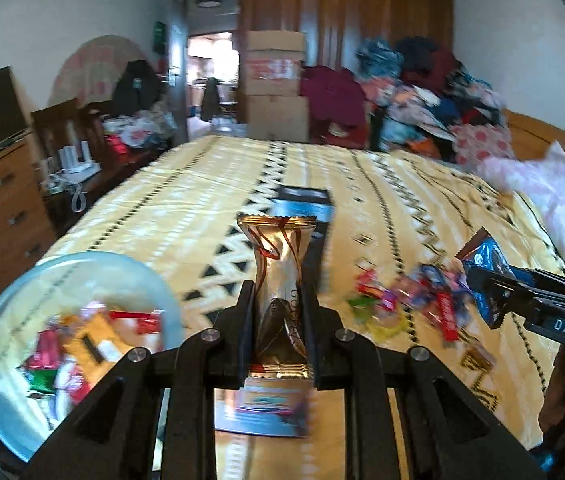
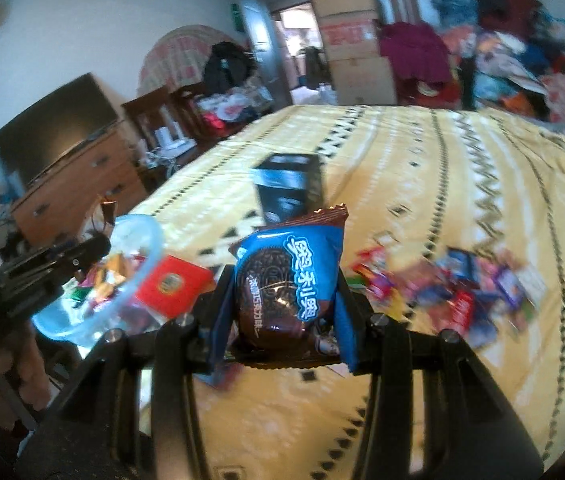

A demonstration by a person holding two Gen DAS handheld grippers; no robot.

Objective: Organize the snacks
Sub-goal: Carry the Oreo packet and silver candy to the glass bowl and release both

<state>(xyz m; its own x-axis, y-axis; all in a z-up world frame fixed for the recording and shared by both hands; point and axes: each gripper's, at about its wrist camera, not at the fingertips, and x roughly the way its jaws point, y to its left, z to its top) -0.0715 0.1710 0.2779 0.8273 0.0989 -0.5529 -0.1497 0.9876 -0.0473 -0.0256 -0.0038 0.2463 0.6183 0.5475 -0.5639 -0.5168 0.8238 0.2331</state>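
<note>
Left wrist view: my left claw [image 1: 278, 312] is pinched hard on a gold foil snack bar [image 1: 280, 280], gripped across its middle, the crimped top end standing clear above the fingers. The bar is aloft over the yellow patterned bed [image 1: 402, 184], with the clear bowl [image 1: 6, 300] of sorted sweets just below and to the left.

Right wrist view: my right claw [image 2: 286, 300] is part closed on a blue Oreo packet [image 2: 288, 280], held across its width, with the wrapper's side flaps folded against the fingers. It too is lifted above the bed; the bowl lies to its left, and a loose pile of wrapped sweets [image 2: 462, 288] remains on the cover to the right. A dark box [image 2: 288, 188] stands further back.

Assessment of handling: both items look light. The foil bar is likely slick and crushes readily; the waist already creased under the fingers suggests so. A mid-body grip seems sound, the crimped ends too thin to trust. The Oreo packet appears air-cushioned with a brittle biscuit inside; I judge that gentle pressure across the flat faces suits it best.
</note>
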